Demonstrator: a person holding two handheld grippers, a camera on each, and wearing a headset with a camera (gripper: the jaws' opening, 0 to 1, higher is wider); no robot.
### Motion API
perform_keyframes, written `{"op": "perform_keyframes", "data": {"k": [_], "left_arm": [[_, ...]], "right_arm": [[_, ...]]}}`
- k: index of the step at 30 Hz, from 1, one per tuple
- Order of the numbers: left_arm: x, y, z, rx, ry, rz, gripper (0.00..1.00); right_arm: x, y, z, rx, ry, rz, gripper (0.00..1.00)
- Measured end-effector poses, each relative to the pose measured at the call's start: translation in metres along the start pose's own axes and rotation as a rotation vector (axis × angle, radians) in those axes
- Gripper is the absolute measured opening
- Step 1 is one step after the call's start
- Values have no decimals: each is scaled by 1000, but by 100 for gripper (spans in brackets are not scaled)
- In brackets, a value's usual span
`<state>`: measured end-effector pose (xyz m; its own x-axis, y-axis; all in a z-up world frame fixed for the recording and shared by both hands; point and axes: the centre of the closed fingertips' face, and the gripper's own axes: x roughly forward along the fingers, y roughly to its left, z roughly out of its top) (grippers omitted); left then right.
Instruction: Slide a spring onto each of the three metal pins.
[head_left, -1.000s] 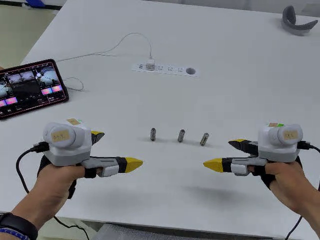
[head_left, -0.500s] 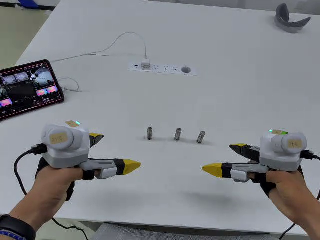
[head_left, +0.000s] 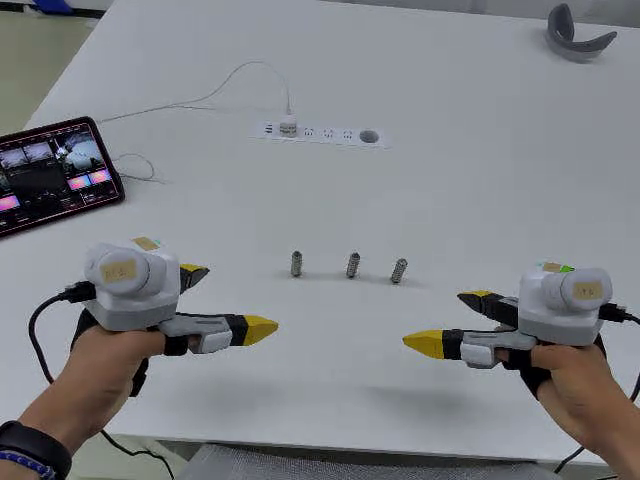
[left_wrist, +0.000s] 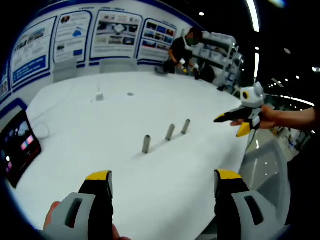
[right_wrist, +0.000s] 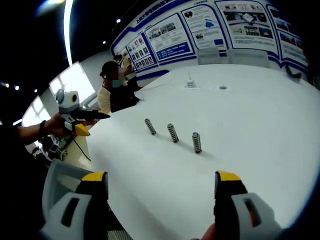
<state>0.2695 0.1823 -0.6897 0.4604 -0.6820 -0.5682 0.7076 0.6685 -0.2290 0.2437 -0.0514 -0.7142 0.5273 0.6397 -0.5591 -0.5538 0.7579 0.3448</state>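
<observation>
Silver springs (right_wrist: 172, 132) seem to sit on all three pins (head_left: 353, 264). You can see the little coils going round each one. So I think the job is done, or very nearly.

The pins stand in a short row on the white table (head_left: 480, 150), straight ahead of you at twelve o'clock, a bit farther out than your grippers. The pin at the right end seems to lean a little.

Your left gripper (head_left: 228, 298) is at about eight o'clock from the pins. Your right gripper (head_left: 447, 319) is at about four o'clock. Both are well apart from the pins. Both have their jaws spread wide and hold nothing. The jaw tips are yellow and pointy, and the bodies are grey and smooth.

For the next move, I think you only need to look. Check that each spring is pushed right down. If one sits high, pinch it softly, because springs are bouncy and the thin pins could tip.

The table is flat and smooth. A dark shiny tablet (head_left: 55, 175) lies at ten o'clock. A long white power strip (head_left: 318, 132) lies at twelve o'clock, past the pins.
</observation>
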Motion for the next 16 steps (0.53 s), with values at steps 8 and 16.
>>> {"op": "perform_keyframes", "data": {"k": [8, 16], "left_arm": [[0, 0, -2, -7, -1, -2, 85], [-3, 4, -3, -17, -4, 8, 86]], "right_arm": [[-1, 1, -1, -2, 2, 1, 90], [-1, 4, 1, -5, -2, 3, 91]]}}
